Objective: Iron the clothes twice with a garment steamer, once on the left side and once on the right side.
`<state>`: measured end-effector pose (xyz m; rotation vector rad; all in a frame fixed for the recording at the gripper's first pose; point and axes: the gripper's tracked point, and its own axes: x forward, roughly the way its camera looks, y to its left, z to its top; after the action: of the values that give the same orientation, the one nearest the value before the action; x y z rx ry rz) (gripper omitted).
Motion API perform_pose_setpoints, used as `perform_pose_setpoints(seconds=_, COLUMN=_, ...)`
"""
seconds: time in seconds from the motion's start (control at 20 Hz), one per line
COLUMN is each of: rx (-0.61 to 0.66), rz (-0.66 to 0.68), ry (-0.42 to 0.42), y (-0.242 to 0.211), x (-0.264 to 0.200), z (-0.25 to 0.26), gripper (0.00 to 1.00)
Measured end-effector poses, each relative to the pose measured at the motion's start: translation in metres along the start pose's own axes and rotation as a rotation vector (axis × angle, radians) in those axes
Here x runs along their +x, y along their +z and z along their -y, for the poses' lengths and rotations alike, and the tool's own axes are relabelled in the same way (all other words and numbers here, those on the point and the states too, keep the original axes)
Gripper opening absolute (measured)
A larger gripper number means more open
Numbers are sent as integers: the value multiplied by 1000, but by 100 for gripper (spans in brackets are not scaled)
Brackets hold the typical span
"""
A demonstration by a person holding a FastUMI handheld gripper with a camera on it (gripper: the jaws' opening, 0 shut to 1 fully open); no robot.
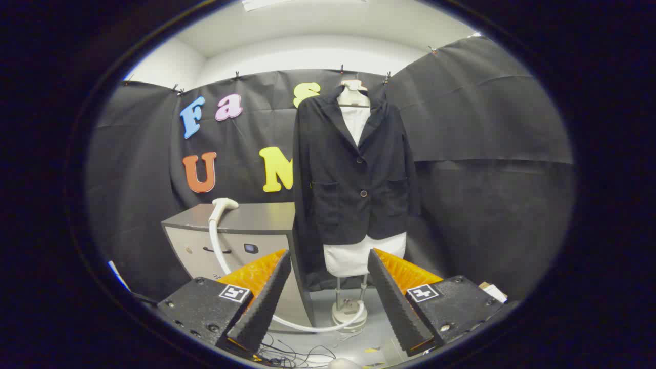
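Since nothing sits between my fingers yet, my gripper (328, 292) is wide open and empty, pointed at the booth w/ the jacket straight ahead. Biggest thing first: the black jacket (353, 174) hangs buttoned on a white mannequin (364, 259), well beyond my fingertips and roughly centred between them; soft cloth, I'd guess it'll sway and give under any push, so light passes on each side, no pressing hard. Next, the grey cabinet (241, 230) stands just beside the jacket, on my left, beyond my left finger. On its top rests the steamer head (223, 205), white, nozzle end up on the cabinet's surface, neck bending down over the front edge. Prob. light, rigid plastic, smooth so maybe a bit slippery; I'd take it round the neck/handle just below the head, fingers across it, not on the nozzle face. Its white hose (218, 251) drops down the cabinet front, passes behind my left finger and curls along the floor to the mannequin's stand (348, 310); flexible, will drag and tug a bit as I lift, so allow slack. Loose cables (287, 353) lie on the floor below my fingers.
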<state>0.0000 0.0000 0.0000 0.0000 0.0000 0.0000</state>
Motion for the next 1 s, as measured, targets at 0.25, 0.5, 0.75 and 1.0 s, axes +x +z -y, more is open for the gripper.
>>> perform_pose_setpoints(seconds=0.25, rx=-4, rz=2, ry=-17, y=-2, x=-1, z=0, gripper=97)
perform_pose_setpoints(seconds=0.5, rx=5, rz=0, ry=-9, y=-2, x=0, z=-8, gripper=97)
perform_pose_setpoints(seconds=0.75, rx=13, rz=-32, ry=9, y=-4, x=10, z=-22, gripper=97)
perform_pose_setpoints(seconds=1.0, rx=-28, rz=-30, ry=81, y=12, x=37, z=-61, gripper=97)
